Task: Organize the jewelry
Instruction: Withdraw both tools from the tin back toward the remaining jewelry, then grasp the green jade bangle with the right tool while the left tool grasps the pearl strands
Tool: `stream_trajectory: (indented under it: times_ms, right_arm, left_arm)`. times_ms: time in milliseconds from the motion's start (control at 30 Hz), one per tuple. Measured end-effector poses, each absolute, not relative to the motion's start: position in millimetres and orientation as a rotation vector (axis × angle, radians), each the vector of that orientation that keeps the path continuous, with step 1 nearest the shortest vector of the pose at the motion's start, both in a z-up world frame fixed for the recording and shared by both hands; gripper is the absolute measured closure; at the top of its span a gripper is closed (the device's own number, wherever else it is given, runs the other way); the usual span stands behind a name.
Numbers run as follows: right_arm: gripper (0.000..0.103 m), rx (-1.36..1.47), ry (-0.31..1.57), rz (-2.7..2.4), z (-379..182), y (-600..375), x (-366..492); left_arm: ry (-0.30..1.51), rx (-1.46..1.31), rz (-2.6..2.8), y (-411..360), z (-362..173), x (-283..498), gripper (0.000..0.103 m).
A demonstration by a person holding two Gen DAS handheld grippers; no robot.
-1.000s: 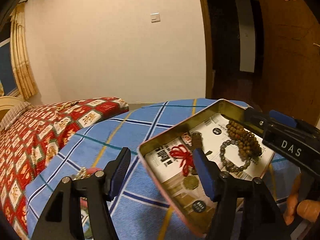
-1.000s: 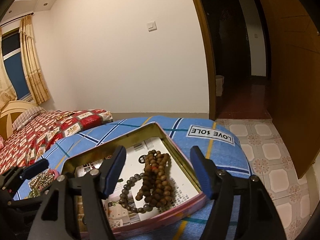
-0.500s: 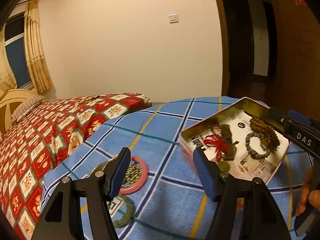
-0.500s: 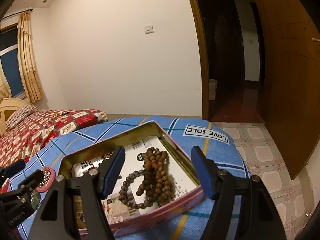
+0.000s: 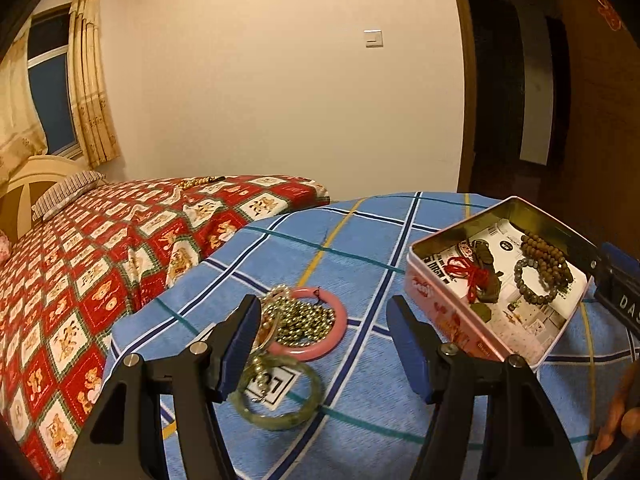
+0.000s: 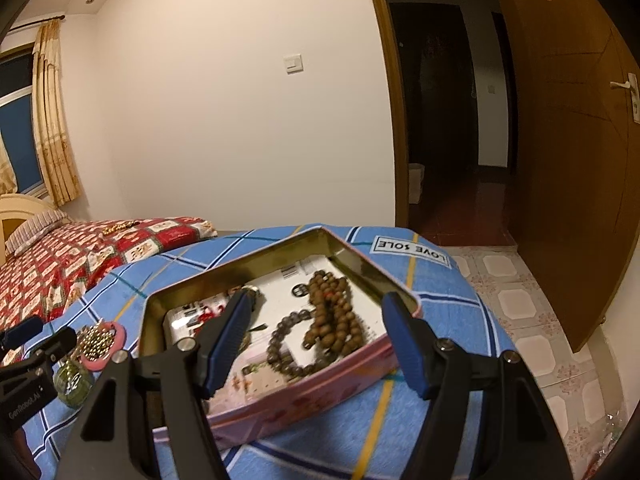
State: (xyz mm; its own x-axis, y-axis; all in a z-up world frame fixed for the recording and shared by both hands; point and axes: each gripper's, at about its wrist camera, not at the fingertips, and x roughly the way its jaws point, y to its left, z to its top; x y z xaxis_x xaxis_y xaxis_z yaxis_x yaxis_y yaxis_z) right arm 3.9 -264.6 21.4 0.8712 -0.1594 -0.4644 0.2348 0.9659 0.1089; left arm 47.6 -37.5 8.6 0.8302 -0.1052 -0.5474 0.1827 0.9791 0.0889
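Note:
An open pink tin (image 5: 440, 322) lies on the blue checked bedspread (image 5: 360, 232). In it are a brown bead string (image 5: 546, 256), a grey bead bracelet (image 5: 536, 282) and a red knot charm (image 5: 468, 274). Left of it, a gold bead chain (image 5: 306, 316) lies on a pink bangle (image 5: 338, 322), with a green bangle (image 5: 280, 420) nearer. My left gripper (image 5: 322, 344) is open and empty, just short of the pink bangle. My right gripper (image 6: 318, 340) is open and empty above the tin (image 6: 300, 396), with the brown beads (image 6: 332, 316) seen between its fingers.
A red patterned quilt (image 5: 100, 264) covers the bed's left part, with a pillow (image 5: 68, 192) and headboard beyond. The bed ends at a tiled floor (image 6: 520, 304) on the right, by an open wooden door (image 6: 572, 160). A person's fingers (image 5: 620, 420) show at the right edge.
The left gripper has swung left, away from the tin to the bangles and gold chain. The right gripper has shifted a little over the tin. Both stay open.

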Motion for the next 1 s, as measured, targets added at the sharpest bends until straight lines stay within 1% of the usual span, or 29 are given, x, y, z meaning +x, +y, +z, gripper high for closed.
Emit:
stream_trajectory:
  times_ms: [133,367,467,533,633,767,967,1000]
  right_arm:
    - [0.031,0.144,0.469,-0.190,21.6,-246.3,-2.8]
    - [0.031,0.115,0.490,-0.085,19.6,-204.3,-6.1]
    - [0.032,0.099,0.499,-0.040,18.6,-185.5,-5.7]
    - [0.032,0.084,0.507,-0.008,17.5,-171.4,-4.1]
    - [0.036,0.072,0.520,0.035,15.4,-155.5,-2.2]
    - [0.048,0.083,0.572,0.101,9.5,-138.2,6.6]
    - [0.050,0.130,0.636,0.220,4.4,-107.1,30.4]
    - [0.051,0.134,0.646,0.232,3.3,-101.5,35.0]
  left_arm:
    - [0.578,0.126,-0.144,-21.0,5.4,45.7,0.038]
    - [0.612,0.068,-0.082,29.7,-3.4,48.5,0.038]
    - [0.634,-0.023,-0.074,57.1,-2.9,51.1,0.038]
    - [0.634,-0.035,-0.040,70.5,-2.3,53.1,0.038]
    - [0.638,-0.049,0.012,91.1,-2.9,56.6,0.038]
    - [0.649,-0.075,0.072,113.4,-7.4,61.1,0.038]
    - [0.688,-0.151,0.079,128.8,-15.3,67.3,0.038]
    - [0.691,-0.155,0.076,129.4,-15.8,67.3,0.038]
